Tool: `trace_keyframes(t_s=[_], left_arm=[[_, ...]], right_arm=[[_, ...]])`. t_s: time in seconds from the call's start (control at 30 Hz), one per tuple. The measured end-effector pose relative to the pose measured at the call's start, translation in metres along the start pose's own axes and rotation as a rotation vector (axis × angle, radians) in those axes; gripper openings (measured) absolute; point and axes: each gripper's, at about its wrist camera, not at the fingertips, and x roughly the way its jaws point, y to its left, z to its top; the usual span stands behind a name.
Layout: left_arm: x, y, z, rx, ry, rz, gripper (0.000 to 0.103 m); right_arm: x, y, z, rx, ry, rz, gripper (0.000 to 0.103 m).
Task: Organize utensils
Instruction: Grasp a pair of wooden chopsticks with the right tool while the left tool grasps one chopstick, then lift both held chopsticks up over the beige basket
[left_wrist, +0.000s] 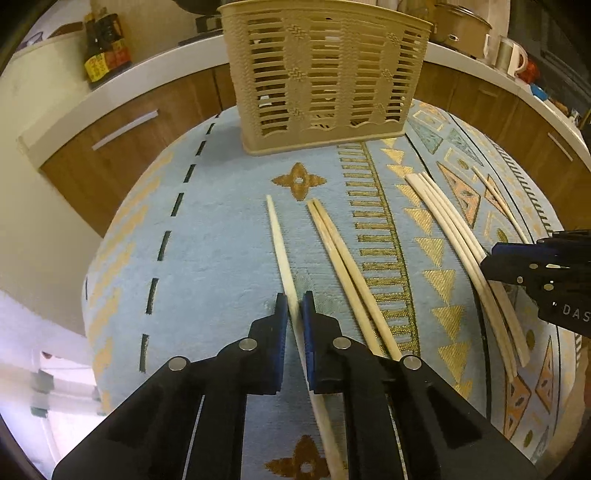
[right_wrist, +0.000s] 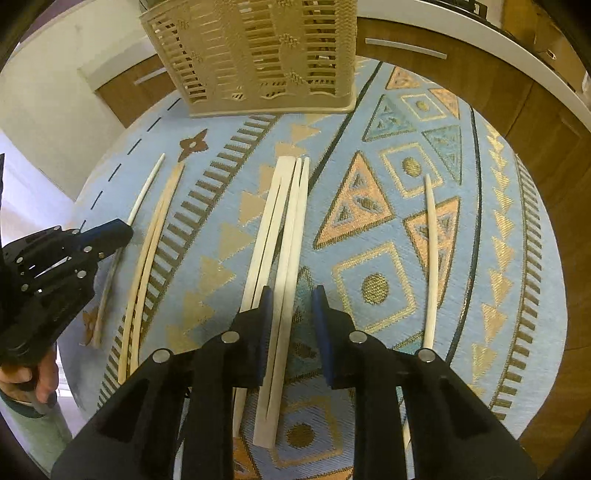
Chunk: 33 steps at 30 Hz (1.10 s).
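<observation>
Left gripper (left_wrist: 294, 306) pitched steeply down at the worktop (left_wrist: 221, 258), fingers (left_wrist: 280, 321) pinching a single pale chopstick (left_wrist: 279, 243) partway along its length; pads look tight against both sides. That stick lies on the blue patterned cloth, thin tip toward the slotted beige basket (left_wrist: 321, 74), which stands upright at the far edge of the cloth.

Right gripper (right_wrist: 291, 306) also angled steeply down, fingers (right_wrist: 266, 314) spread around a pair of flat pale chopsticks (right_wrist: 291, 236); left pad near or at the pair's edge, right pad clearly apart from it, so no pinch. A second flat pair (right_wrist: 264, 236) lies just beside it, outside the left finger.

Elsewhere: tan pair (left_wrist: 340, 258) just right of the pinched stick, one thin stick (right_wrist: 432, 258) well apart on the right side of the cloth. A person's hand (right_wrist: 33, 376) holds the left gripper's handle.
</observation>
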Motion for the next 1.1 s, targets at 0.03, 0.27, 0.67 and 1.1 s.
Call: trace_keyframes(t_s=[0.03, 0.27, 0.67, 1.1], left_arm=[[0.000, 0.002, 0.000, -0.003, 0.002, 0.000, 0.007], [0.001, 0.010, 0.005, 0.001, 0.034, -0.047, 0.010], [0.006, -0.017, 0.012, 0.166, 0.093, 0.000, 0.004], [-0.091, 0.029, 0.033, -0.095, -0.284, -0.155, 0.004]], right_arm=[[0.000, 0.001, 0.001, 0.005, 0.009, -0.005, 0.019], [0.012, 0.022, 0.022, -0.094, 0.073, -0.105, 0.019], [0.013, 0.021, 0.028, -0.136, 0.088, -0.052, 0.010], [-0.089, 0.013, 0.028, -0.153, -0.214, 0.057, 0.010]])
